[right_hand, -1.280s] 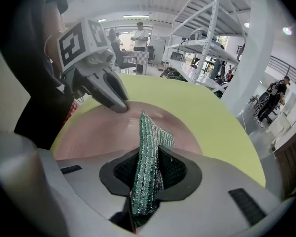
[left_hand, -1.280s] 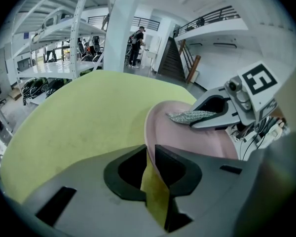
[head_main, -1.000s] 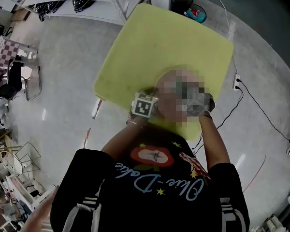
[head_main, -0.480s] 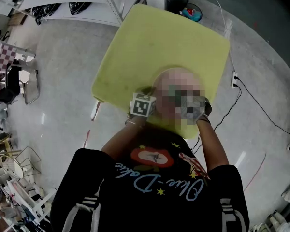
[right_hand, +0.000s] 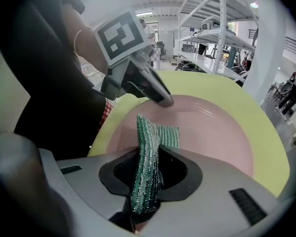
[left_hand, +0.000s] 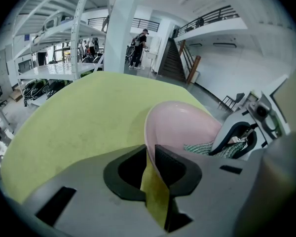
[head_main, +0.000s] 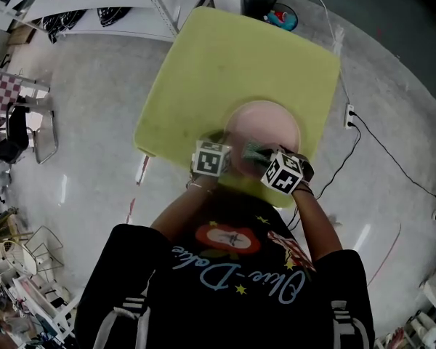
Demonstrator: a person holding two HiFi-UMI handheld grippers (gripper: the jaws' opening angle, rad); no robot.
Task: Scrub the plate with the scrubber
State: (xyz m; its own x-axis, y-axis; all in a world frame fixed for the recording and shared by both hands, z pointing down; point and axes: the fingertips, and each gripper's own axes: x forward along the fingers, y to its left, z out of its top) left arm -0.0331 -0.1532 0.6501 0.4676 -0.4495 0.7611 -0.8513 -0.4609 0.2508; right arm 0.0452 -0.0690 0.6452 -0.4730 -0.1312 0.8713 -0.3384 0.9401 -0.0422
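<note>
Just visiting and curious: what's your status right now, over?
Left gripper clamped on pink plate rim. Right gripper grips green scrubber over plate. Nothing blocking.

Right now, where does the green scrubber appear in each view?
Head view: the scrubber is just below centre, at the near edge of the plate.
Left gripper view: right of centre, against the plate.
Right gripper view: bottom centre, clamped in the right hand-held gripper.
Shared landmark: the plate, pink in every view.
</note>
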